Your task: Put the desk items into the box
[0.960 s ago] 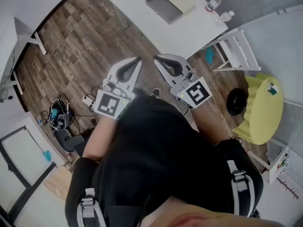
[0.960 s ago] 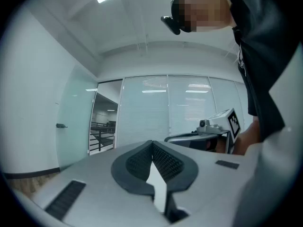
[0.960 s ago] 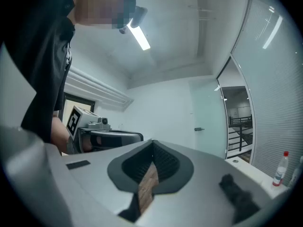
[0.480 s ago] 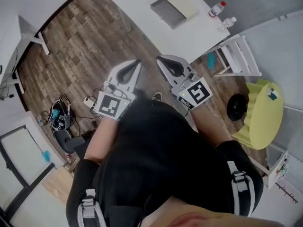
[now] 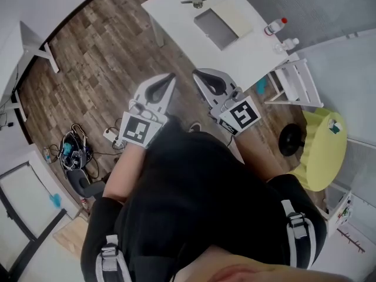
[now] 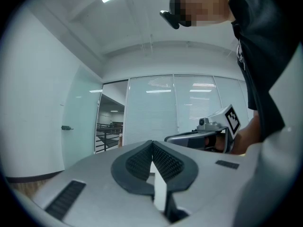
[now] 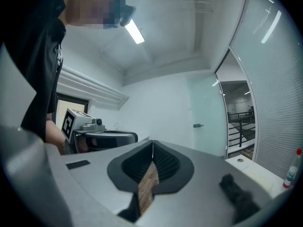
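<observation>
Head view: since a second earlier the white table carrying the box had slid from the frame's top edge toward upper middle, so you were nearing it. Your left gripper and right gripper kept to the centre, well short of it. Left gripper view: jaws pressed together on nothing. Right gripper view: jaws likewise closed and empty, a bottle at far right. Packing, I judged, had not begun.

White table, grey box, red-capped bottle, brown wood-plank floor, yellow-green chair, black shirt.
</observation>
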Tool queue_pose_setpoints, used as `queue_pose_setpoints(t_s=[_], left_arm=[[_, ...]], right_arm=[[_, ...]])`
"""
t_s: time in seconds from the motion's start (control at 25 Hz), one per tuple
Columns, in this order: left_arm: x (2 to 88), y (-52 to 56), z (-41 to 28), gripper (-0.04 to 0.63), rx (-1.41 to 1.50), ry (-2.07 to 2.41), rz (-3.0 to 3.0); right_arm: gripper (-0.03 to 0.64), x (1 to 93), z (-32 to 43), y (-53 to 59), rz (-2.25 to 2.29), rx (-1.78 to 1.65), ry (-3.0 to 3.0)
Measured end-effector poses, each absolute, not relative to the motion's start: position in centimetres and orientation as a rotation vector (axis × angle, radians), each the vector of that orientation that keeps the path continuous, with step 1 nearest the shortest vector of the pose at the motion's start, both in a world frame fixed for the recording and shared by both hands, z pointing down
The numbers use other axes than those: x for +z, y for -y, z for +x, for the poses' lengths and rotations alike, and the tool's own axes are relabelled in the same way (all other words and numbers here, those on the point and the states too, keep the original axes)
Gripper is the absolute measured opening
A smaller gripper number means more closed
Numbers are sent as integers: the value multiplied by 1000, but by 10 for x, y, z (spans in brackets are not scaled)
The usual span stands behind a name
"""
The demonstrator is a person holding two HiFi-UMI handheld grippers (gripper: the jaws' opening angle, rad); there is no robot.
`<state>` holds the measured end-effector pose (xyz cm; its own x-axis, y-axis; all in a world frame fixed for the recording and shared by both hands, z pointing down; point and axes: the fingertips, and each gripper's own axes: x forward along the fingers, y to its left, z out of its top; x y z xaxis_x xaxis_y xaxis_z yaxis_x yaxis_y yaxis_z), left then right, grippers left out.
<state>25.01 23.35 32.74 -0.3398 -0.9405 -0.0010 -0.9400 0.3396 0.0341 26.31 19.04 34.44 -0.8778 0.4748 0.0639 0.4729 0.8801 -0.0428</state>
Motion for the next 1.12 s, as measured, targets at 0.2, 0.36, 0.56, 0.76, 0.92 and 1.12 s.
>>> queue_pose_setpoints(t_s=[0.2,0.36,0.56,0.76,0.92,1.12], left_arm=[[326,-248,201,12,-69,2581,1769],[324,-257,170,12,-80,2587,1768],[325,-271,134,12,-81,2575,1774],[327,-285,96,12,-85,2572,1784],[329,-299,66,12,-80,2566,1795],[330,-311,41,12,-74,2554,1796]], right_arm=[[17,342,214,-205,-781,10,2965],[17,340,182,-218,-797,6,2959],[17,344,147,-234,-796,10,2945],[17,348,109,-250,-797,9,2932],[17,349,77,-267,-796,12,2926],[17,351,48,-280,-799,27,2922]])
